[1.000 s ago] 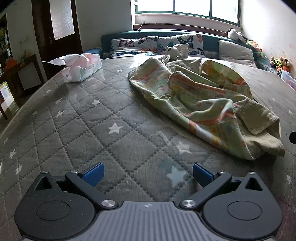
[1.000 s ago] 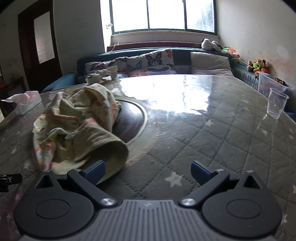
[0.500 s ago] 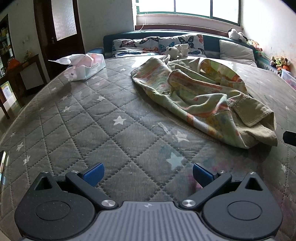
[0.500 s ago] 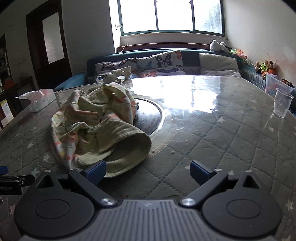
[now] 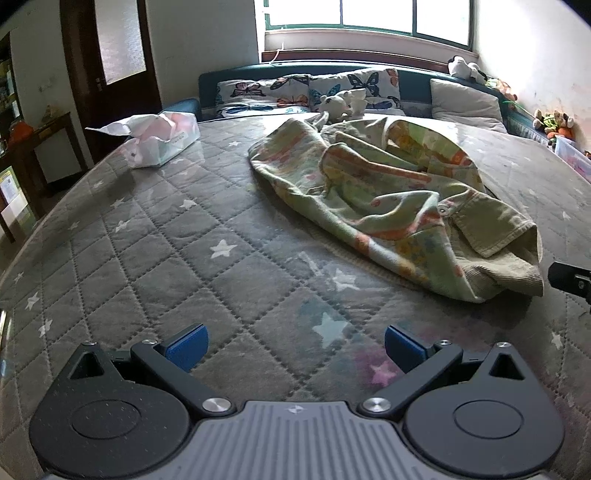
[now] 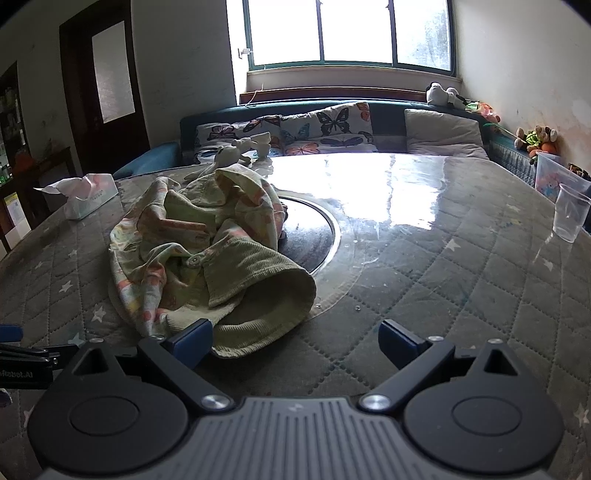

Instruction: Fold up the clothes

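While both tools hover low over the quilted, star-printed counter (image 5: 221, 251), their blue-tipped fingers stand wide apart and hold nothing. The left gripper (image 5: 293, 341) has only bare quilting between its fingers, with the garment (image 5: 388, 199) lying well ahead and to its right. The right gripper (image 6: 295, 338) sits just at the garment's (image 6: 207, 243) near hem, its left finger (image 6: 194, 338) right at the edge of the corduroy fabric; whether it touches the cloth cannot be told. The garment is a crumpled, pale green piece with a pastel patterned lining, lying in a loose heap and partly covering a dark round inset (image 6: 314, 236) in the middle of the counter. A black part of the right tool shows at the right edge of the left view, just beside the garment's hem. Farther off, a tissue box (image 5: 162, 142) stands at the left side and a clear plastic cup (image 6: 570, 218) at the right. Beyond the counter, butterfly-print cushions (image 6: 325, 129) line a teal sofa under a bright window (image 6: 351, 31).
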